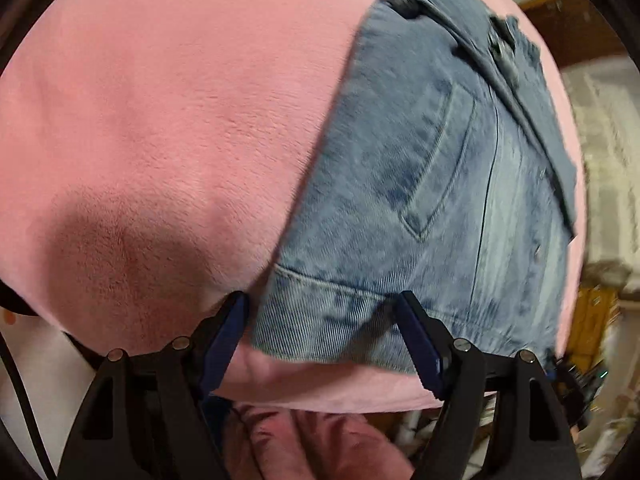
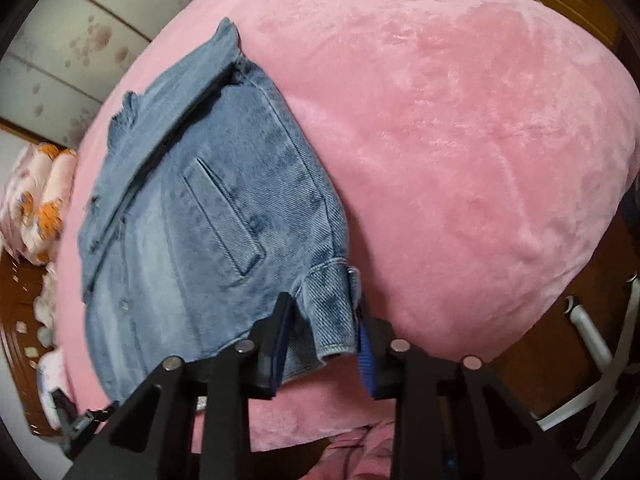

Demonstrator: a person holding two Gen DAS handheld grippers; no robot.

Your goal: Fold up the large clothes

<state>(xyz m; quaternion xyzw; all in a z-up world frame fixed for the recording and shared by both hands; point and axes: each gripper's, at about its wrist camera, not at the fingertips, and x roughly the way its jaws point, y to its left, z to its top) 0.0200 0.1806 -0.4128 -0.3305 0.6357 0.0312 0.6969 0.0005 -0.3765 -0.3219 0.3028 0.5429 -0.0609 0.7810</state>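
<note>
A plush pink blanket point(image 1: 160, 120) covers the whole work surface, its nap brushed in uneven patches; in the left wrist view a dark shadow sits on it at about 8 o'clock. The denim jacket point(image 1: 420, 200) lies on this blanket, from 1 o'clock down to 6 o'clock in that view, with a welt pocket point(image 1: 436, 160) showing on its front. The left gripper point(image 1: 320, 308) has its fingers wide apart over the jacket's hem band, one tip on the pink pile beside the cloth and one over the denim, neither pressing the fabric. At 3 o'clock pale quilted bedding and brown wooden furniture fill the edge of the room.

In the right wrist view a wall with faded floral print point(image 2: 80, 40) stands at 10 o'clock, a patterned pillow point(image 2: 36, 200) with orange patches lies at 9 o'clock, and a wooden floor shows below it. The jacket point(image 2: 192, 208) spreads from 10 o'clock to centre. The right gripper point(image 2: 324, 316) straddles the hem corner with the denim band between its narrowed fingers; whether the pads are pressing it cannot be told. A white chair frame point(image 2: 592, 340) stands at 4 o'clock.
</note>
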